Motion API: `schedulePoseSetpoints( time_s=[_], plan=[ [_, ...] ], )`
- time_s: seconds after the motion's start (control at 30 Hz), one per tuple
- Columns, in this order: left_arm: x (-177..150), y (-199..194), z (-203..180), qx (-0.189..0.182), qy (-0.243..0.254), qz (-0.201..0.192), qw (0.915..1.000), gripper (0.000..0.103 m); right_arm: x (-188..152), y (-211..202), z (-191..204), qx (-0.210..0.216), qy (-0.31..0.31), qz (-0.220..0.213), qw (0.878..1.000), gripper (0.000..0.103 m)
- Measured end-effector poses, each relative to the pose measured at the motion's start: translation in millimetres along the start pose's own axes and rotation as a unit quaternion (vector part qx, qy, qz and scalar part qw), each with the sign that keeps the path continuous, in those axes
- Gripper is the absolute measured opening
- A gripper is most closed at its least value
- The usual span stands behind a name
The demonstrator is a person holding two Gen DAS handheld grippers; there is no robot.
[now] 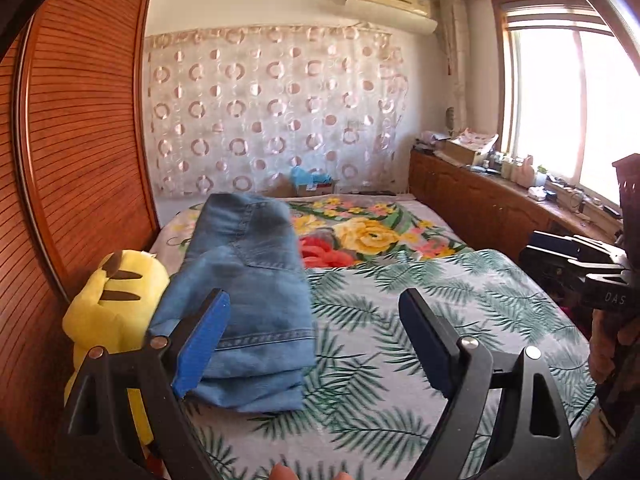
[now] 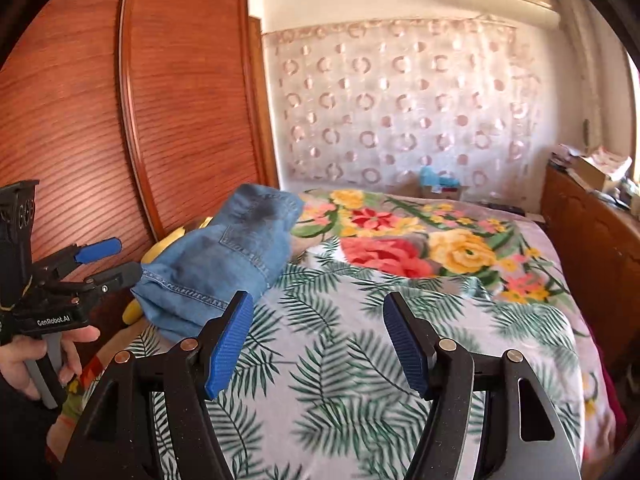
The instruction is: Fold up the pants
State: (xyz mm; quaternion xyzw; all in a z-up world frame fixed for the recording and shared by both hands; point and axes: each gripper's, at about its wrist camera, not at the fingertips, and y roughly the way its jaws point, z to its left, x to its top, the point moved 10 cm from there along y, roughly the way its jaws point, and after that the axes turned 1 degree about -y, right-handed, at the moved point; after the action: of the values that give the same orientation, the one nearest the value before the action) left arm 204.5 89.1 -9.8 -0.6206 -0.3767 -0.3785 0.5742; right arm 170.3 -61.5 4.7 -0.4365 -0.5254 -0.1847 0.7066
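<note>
The pants are blue jeans (image 1: 248,280), folded into a compact stack on the left side of the bed (image 1: 440,320); the right wrist view shows them (image 2: 224,260) to the left of centre. My left gripper (image 1: 314,296) is open and empty, hovering just short of the stack, its left finger in front of the jeans' near edge. In the right wrist view it (image 2: 116,260) shows at the left, held by a hand. My right gripper (image 2: 318,296) is open over the palm-leaf bedspread (image 2: 360,360), holding nothing. Its fingers (image 1: 560,248) appear at the right edge of the left wrist view.
A yellow plush toy (image 1: 112,300) lies between the jeans and the wooden wardrobe (image 1: 80,140) on the left. A low wooden cabinet (image 1: 480,200) with clutter runs under the window on the right. A cardboard box (image 1: 312,188) sits past the bed's far end.
</note>
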Motion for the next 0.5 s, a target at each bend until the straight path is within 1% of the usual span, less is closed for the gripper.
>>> schedulePoseSetpoints(
  time_s=[0.1, 0.17, 0.33, 0.5],
  plan=[
    [3.3, -9.4, -14.5, -0.014, -0.005, -0.007, 0.9999, 0.087, -5.6, -26.2, -11.2, -0.02, 0.008, -0.012, 1.0, 0.07],
    [5.5, -16.5, -25.7, -0.018, -0.004, -0.011, 0.9998, 0.087, -7.4, -43.1, -16.9, -0.032, 0.012, -0.019, 0.999, 0.074],
    [5.8, -28.3, -45.2, -0.011, 0.002, -0.013, 0.9998, 0.087, -16.1, -76.7, -23.9, -0.066, 0.012, -0.03, 0.997, 0.081],
    [4.7, -35.0, -56.8, -0.002, 0.005, -0.009, 0.9999, 0.087, -20.7, -96.2, -19.7, -0.09, 0.022, -0.037, 0.995, 0.084]
  ],
)
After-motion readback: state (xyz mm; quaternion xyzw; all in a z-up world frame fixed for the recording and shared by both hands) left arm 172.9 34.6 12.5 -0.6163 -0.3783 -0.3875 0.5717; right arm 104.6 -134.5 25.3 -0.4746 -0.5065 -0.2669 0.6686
